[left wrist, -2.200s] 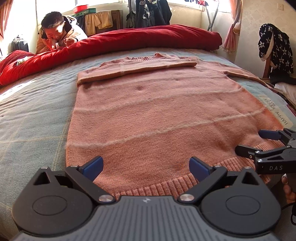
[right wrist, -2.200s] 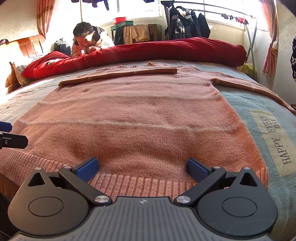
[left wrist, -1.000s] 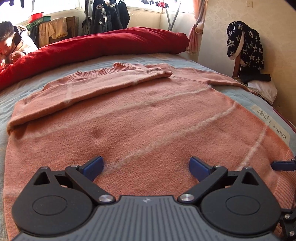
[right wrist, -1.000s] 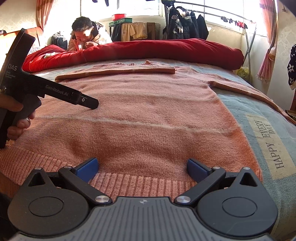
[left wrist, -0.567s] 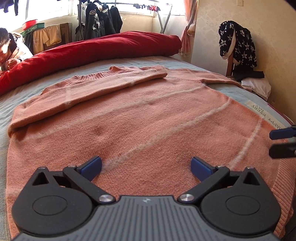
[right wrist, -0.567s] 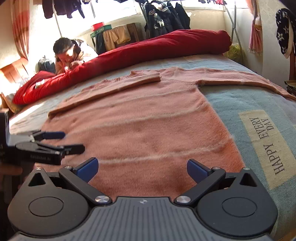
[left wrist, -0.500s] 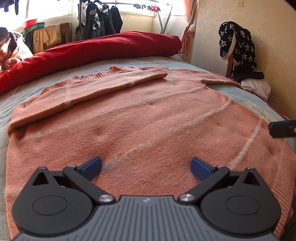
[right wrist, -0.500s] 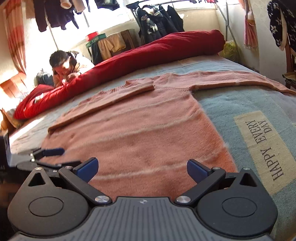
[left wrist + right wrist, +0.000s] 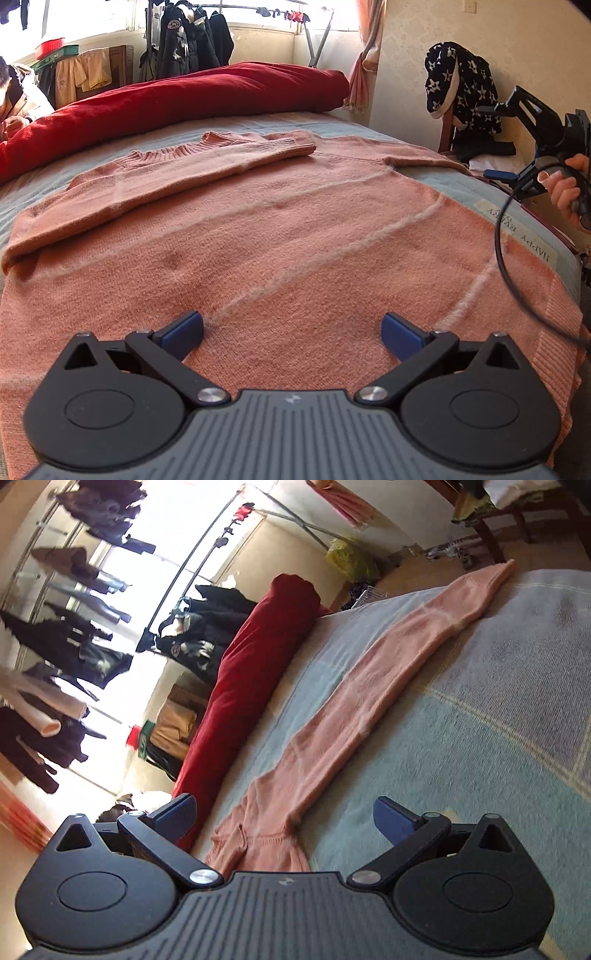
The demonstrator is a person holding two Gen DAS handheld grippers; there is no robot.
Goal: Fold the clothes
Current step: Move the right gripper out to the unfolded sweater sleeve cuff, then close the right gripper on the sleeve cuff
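Observation:
A salmon-pink knitted sweater [image 9: 258,236] lies flat on the bed, its left sleeve [image 9: 177,177] folded across the chest. My left gripper [image 9: 291,332] hovers open low over the sweater's lower body, holding nothing. The right gripper [image 9: 502,144], held by a hand, hangs in the air at the bed's right edge in the left wrist view. In the tilted right wrist view my right gripper [image 9: 284,818] is open and empty, above the shoulder end of the outstretched right sleeve [image 9: 369,701], whose cuff [image 9: 498,572] reaches the bed edge.
A rolled red duvet [image 9: 166,99] runs along the bed's far side. The bed has a grey-blue checked blanket [image 9: 480,720]. A chair with a star-patterned garment [image 9: 458,88] stands at the right. A clothes rack [image 9: 188,40] is by the window; a person [image 9: 14,99] sits far left.
The right gripper has swung up and right, off the sweater's hem, and rolled sideways; it now faces along the outstretched sleeve. The left gripper has barely moved.

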